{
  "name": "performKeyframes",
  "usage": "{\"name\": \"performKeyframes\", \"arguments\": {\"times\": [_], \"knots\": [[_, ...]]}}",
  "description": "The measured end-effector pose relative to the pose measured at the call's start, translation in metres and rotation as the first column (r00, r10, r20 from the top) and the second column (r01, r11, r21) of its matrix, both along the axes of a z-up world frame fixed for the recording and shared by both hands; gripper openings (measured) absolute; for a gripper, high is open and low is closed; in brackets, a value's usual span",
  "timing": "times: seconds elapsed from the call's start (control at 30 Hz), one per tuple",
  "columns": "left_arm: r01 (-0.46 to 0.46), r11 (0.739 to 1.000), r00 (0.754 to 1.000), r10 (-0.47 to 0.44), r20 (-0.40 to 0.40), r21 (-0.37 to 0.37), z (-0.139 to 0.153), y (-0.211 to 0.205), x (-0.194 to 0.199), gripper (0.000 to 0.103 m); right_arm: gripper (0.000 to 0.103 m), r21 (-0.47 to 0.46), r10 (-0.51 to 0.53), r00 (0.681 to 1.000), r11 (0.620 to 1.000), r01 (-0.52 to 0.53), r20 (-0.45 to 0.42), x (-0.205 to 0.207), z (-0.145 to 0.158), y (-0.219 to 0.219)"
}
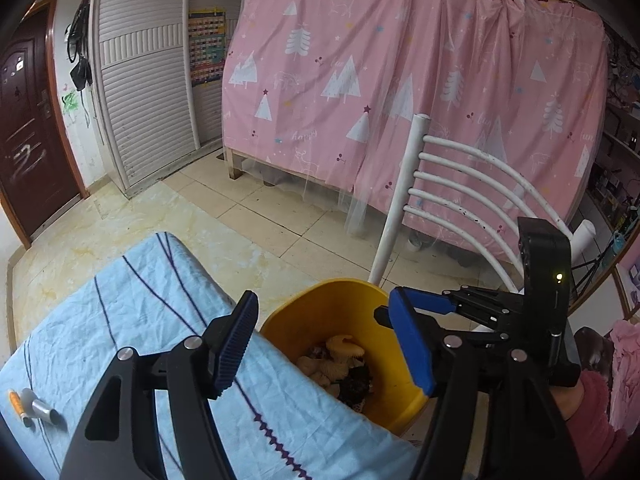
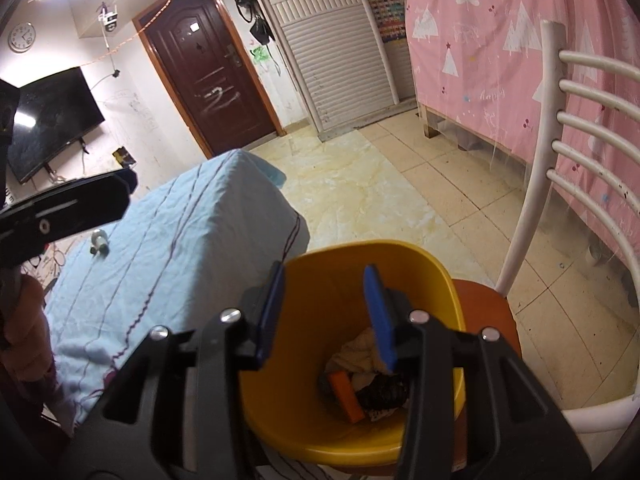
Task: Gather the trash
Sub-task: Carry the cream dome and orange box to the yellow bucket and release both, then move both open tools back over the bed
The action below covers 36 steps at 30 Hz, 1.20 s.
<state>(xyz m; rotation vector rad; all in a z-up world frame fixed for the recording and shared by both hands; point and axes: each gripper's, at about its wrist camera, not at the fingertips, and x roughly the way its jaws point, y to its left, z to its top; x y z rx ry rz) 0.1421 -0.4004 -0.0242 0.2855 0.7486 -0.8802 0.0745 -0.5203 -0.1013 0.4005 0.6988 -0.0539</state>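
The right gripper (image 2: 324,312) is held spread and empty over the yellow bin (image 2: 436,280), in which an orange piece (image 2: 346,396) and crumpled trash (image 2: 360,354) are seen. The left gripper (image 1: 324,344) is likewise spread, empty, above the bench's (image 1: 132,320) cloth-covered edge beside the bin, which is set on a chair (image 2: 492,308).

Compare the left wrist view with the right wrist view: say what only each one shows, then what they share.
Only the left wrist view shows the left gripper, open and empty, the orange pen lying on the tablecloth, and the shelves at far right.

Only the right wrist view shows the TV, the clock, the orange block in the bin and the chair's seat.

Both show the yellow bin with trash, the blue tablecloth, the white chair, the pink curtain, the brown door and the right gripper, open and empty over the bin.
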Motion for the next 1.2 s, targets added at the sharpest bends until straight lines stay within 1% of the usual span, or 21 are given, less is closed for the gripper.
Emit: {"name": "performKeyframes", "arguments": {"times": [0.07,0.2,0.43,0.7,0.83,1.2], "knots": [[-0.008,1.0,1.0,0.008,0.001,-0.002,0.003,0.006,0.001,0.06,0.04,-0.008,0.005,1.0,1.0,-0.005,0.005,0.001,0.004,0.004],[-0.026,1.0,1.0,0.026,0.003,-0.008,0.008,0.019,0.004,0.06,0.048,-0.031,0.022,1.0,0.999,-0.022,0.017,0.005,0.018,0.017],[-0.08,0.997,0.997,0.081,0.011,-0.018,0.017,0.052,0.012,0.06,0.056,-0.067,0.071,0.997,0.995,-0.068,0.041,0.019,0.038,0.041],[-0.171,0.985,0.985,0.171,0.034,-0.003,0.024,0.098,0.029,0.062,0.059,-0.094,0.152,0.987,0.985,-0.147,0.044,0.042,0.052,0.084],[-0.218,0.976,0.975,0.218,0.034,0.003,0.025,0.125,0.043,0.065,0.06,-0.109,0.193,0.98,0.976,-0.188,0.04,0.054,0.058,0.106],[-0.319,0.948,0.948,0.319,0.02,-0.013,0.025,0.188,0.071,0.066,0.063,-0.144,0.288,0.957,0.948,-0.282,0.02,0.079,0.069,0.157]]}}
